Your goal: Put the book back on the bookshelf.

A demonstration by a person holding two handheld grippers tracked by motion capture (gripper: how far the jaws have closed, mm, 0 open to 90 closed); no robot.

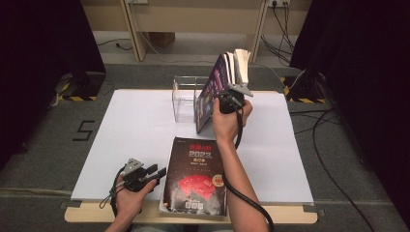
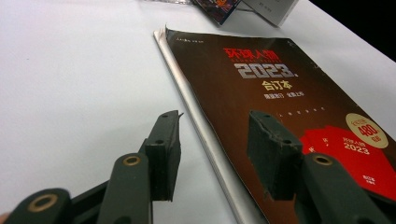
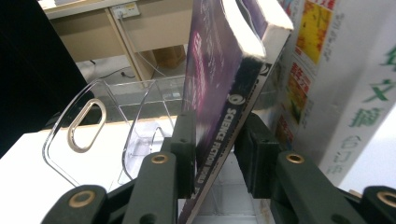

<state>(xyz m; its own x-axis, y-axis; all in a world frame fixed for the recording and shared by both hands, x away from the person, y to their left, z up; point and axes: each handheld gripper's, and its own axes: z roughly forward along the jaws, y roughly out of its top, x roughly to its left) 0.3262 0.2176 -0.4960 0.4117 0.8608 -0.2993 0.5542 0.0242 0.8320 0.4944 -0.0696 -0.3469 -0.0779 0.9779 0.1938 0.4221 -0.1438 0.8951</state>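
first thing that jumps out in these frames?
The right tool at the table's far side, its jaws astride the spine of a tilted purple book that leans beside a clear plastic file rack and other upright books. Next, the dark 2023 volume lying flat at the near edge, with the left tool open beside it.

A glossy paper cover is seen on the dark magazine [image 2: 280, 116], with light reflected off it, and its page edges look pale and slightly rough. The table [image 1: 135, 135] is covered by a matt white sheet, with a light wooden edge below. The file holder [image 3: 84, 126] is made of clear, smooth plastic. A shiny cover is borne by the purple magazine [image 3: 210, 93]. Matt black plastic with brass-coloured rivets is shown on the left hand-held gripper [image 2: 215, 149].
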